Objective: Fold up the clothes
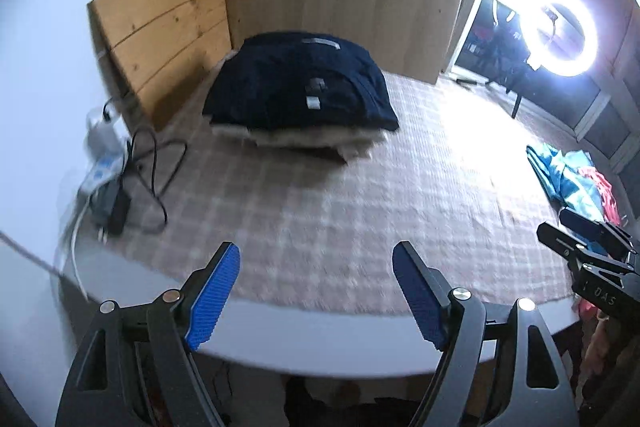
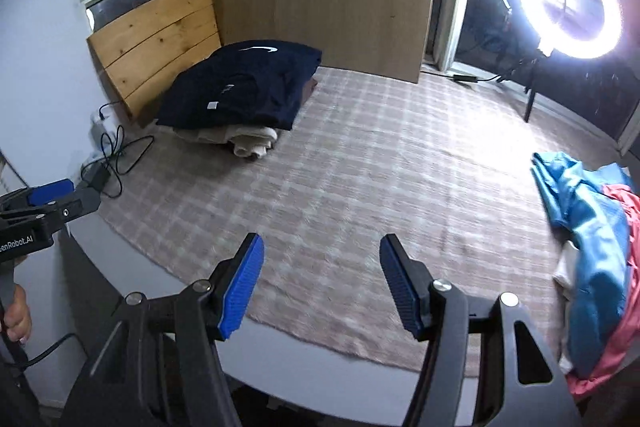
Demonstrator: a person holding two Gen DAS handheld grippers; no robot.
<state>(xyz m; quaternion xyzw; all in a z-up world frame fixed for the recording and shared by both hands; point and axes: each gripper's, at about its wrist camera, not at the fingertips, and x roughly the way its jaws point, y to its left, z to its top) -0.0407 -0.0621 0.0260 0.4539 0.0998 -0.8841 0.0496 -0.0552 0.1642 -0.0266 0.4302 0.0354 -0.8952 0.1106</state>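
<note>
Unfolded pile (image 2: 592,247) is lying at 3 o'clock, nearer right gripper (image 2: 320,287); both grippers, incl. left gripper (image 1: 316,295), are being held spread, empty.

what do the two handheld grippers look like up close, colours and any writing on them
Both the left gripper and right gripper have black angular linkage arms with silver pivot bolts and ribbed blue pads on the fingers. White lettering shows on each black body; a dark cable hangs below the left one.

A folded navy garment (image 2: 248,83) topped a stack of folded beige clothes (image 2: 248,141) at the tabletop's far left; crumpled blue and pink clothes (image 2: 592,227) lay heaped at its right edge.
</note>
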